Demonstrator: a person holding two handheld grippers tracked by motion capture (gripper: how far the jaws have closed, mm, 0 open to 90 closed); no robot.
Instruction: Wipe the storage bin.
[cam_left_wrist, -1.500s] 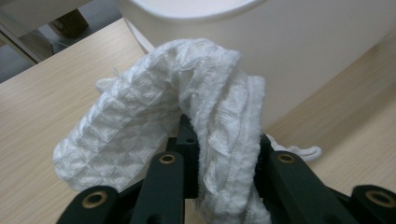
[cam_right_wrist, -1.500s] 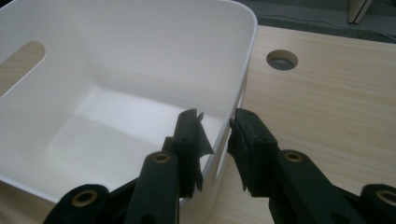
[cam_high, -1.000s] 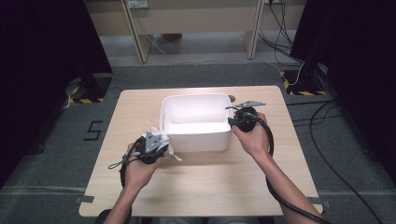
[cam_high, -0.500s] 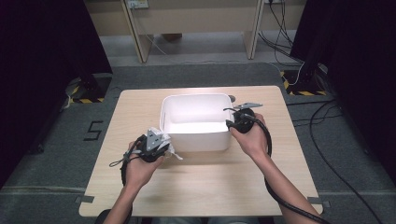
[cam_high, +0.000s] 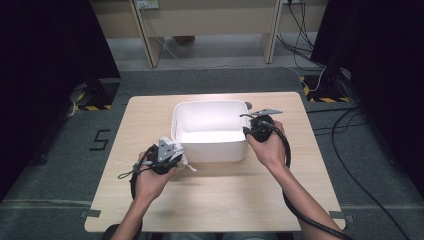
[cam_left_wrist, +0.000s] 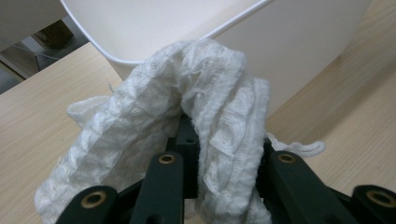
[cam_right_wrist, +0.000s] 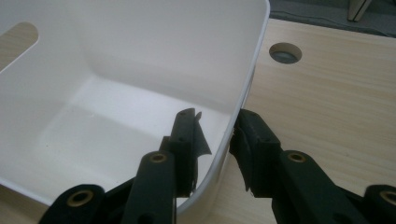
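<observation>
The left gripper (cam_high: 176, 161) is clamped on a white knitted cloth (cam_left_wrist: 201, 121), which bunches over its jaws just outside the near left corner of the white bin (cam_high: 210, 150) at the middle of the desk (cam_high: 210, 200). The right gripper (cam_right_wrist: 215, 140) straddles the bin's right wall, one jaw inside and one outside; its jaws have just been closing, and whether the pads press the wall I cannot tell.

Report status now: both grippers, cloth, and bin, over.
Left gripper shut on white cloth, beside bin. Right gripper straddles bin wall, jaws just closing. Bin empty.
</observation>
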